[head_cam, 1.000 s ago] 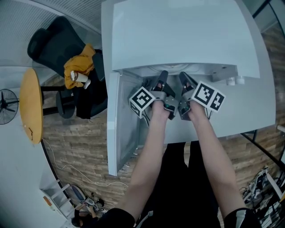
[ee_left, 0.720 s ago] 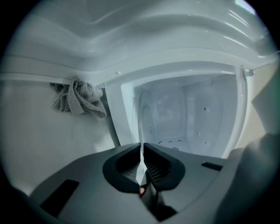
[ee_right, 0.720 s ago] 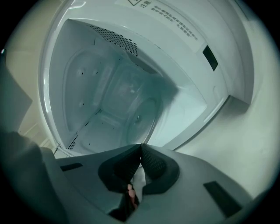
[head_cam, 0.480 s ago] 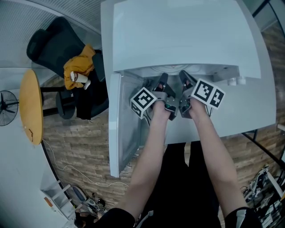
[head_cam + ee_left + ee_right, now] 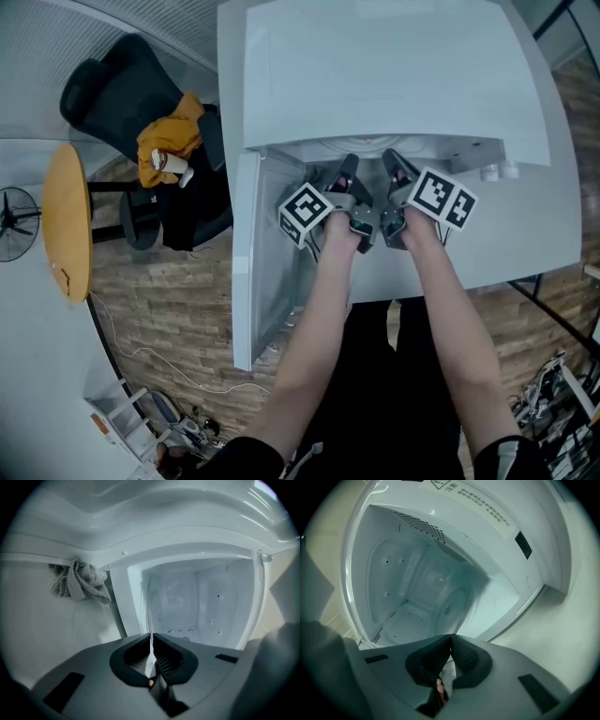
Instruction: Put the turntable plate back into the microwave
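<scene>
My head camera looks steeply down from above onto the roof of the microwave (image 5: 375, 75), its open door (image 5: 246, 281) and both forearms. The left gripper (image 5: 151, 637) camera sits right at the mouth, held upright and facing into the cavity (image 5: 206, 602). The right gripper (image 5: 451, 637) camera, rolled sideways and just as near, looks into that same cavity. Both catch the turntable plate (image 5: 450, 606) rising from their jaws.
</scene>
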Tool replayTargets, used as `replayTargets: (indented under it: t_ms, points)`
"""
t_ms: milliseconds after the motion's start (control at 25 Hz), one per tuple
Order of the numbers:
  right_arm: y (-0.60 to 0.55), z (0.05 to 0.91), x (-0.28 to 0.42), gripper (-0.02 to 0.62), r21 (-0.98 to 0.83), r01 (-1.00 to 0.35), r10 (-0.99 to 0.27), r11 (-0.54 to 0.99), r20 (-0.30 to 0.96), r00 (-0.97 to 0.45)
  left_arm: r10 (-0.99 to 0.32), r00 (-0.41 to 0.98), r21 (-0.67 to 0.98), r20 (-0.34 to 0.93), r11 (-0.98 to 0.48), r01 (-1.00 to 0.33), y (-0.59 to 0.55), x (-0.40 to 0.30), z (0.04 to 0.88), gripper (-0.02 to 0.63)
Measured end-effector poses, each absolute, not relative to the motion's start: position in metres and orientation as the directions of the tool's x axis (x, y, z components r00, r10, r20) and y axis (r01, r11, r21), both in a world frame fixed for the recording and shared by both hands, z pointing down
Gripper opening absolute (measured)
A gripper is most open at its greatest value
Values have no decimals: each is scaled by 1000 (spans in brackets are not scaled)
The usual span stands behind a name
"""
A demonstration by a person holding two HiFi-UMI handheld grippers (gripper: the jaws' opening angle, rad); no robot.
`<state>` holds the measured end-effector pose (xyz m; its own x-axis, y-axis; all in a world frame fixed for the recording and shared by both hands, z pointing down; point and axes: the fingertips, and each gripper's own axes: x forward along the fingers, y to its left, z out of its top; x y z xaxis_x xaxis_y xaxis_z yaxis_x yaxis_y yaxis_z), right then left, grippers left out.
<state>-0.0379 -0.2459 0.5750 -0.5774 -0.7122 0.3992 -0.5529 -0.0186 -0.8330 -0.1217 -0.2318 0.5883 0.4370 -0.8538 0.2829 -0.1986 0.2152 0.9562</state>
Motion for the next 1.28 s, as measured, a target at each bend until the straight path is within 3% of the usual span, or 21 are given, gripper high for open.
replayTargets:
  t_ms: [360, 760, 1280]
  points:
    - [-236, 554, -30, 8, -838, -546, -715, 24, 367, -595, -865, 432, 961, 257, 180, -211, -228, -123, 571, 9]
    - [-196, 494, -11, 8, -773, -602, -710, 198, 310, -632, -863, 458, 951, 214, 77, -299, -182, -97, 523, 8]
    - [-141, 405, 2, 6, -553, -699, -708, 453, 253, -659, -867, 472, 824, 159, -147, -548, -124, -65, 418, -2]
